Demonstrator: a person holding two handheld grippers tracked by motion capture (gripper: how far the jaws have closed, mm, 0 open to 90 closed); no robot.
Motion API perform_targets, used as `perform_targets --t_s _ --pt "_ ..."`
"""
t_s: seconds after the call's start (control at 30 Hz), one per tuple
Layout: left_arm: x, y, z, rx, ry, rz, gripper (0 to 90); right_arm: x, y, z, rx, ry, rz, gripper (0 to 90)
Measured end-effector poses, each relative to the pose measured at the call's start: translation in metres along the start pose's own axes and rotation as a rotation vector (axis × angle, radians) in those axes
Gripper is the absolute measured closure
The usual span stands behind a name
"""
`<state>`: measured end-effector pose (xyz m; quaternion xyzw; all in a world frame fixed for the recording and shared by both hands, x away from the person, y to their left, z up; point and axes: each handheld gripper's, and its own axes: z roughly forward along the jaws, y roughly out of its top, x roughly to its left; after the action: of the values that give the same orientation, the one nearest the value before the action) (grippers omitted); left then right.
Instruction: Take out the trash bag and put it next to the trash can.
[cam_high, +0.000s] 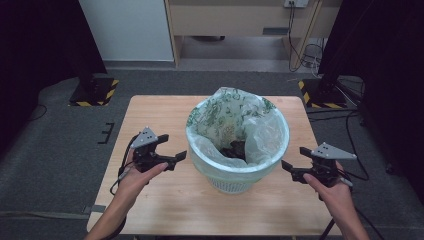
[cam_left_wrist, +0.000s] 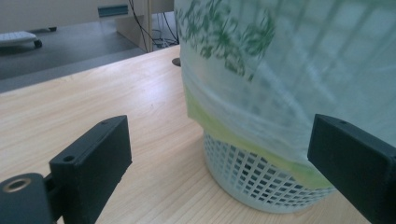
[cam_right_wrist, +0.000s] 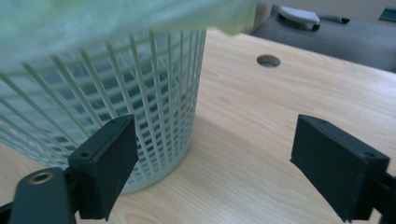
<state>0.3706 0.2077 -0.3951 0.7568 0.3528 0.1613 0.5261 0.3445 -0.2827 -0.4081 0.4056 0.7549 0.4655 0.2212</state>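
High view: both the left gripper (cam_high: 172, 148) and right gripper (cam_high: 295, 164) hang open, empty, beside the bin (cam_high: 237, 150); a careless grab could tear its thin bag (cam_high: 260, 132) or tip it.

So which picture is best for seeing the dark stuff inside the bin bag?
The high view: it looks down into the open bag, so the dark rubbish at the bottom shows. The left gripper view sees the bag's outside from the side; the right gripper view sees mostly the mesh basket. Neither sees inside.
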Motion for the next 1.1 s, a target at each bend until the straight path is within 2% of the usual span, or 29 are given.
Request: perform_targets --t_s 0.17,0.2,0.3,0.33,0.37,0.5,0.6,0.7,0.83,1.0,1.1 --pt "-0.006 0.012 -0.01 -0.016 0.001 0.017 6.0 -0.001 0.009 -0.014 -0.043 0.029 0.028 28.1" --pt "-0.006 0.012 -0.01 -0.016 0.001 0.017 6.1 -0.001 0.009 -0.014 -0.043 0.029 0.028 28.1" --pt "-0.009 0.014 -0.014 -0.036 0.013 0.023 6.6 0.0 0.015 -0.02 -0.05 0.045 0.008 38.7" --pt "-0.011 0.016 -0.017 -0.05 0.006 0.031 7.4 0.001 0.018 -0.023 -0.063 0.053 0.005 43.5" --pt "-0.011 0.016 -0.017 -0.05 0.006 0.031 7.8 0.001 0.018 -0.023 -0.063 0.053 0.005 43.5" --pt "-0.016 0.02 -0.021 -0.059 -0.006 0.044 9.9 0.002 0.023 -0.027 -0.08 0.075 -0.003 54.4" --pt "-0.022 0.028 -0.026 -0.068 -0.02 0.072 11.0 0.003 0.023 -0.026 -0.077 0.082 -0.004 57.5" --pt "-0.026 0.032 -0.028 -0.077 -0.029 0.083 12.1 0.004 0.023 -0.025 -0.074 0.081 -0.006 60.7" --pt "-0.03 0.041 -0.028 -0.09 -0.068 0.072 15.0 0.005 0.022 -0.024 -0.075 0.088 -0.018 66.9" --pt "-0.035 0.052 -0.026 -0.107 -0.097 0.067 22.1 0.007 0.025 -0.028 -0.088 0.093 -0.029 68.2" --pt "-0.035 0.057 -0.023 -0.105 -0.123 0.05 27.1 0.007 0.027 -0.032 -0.098 0.097 -0.028 67.7"
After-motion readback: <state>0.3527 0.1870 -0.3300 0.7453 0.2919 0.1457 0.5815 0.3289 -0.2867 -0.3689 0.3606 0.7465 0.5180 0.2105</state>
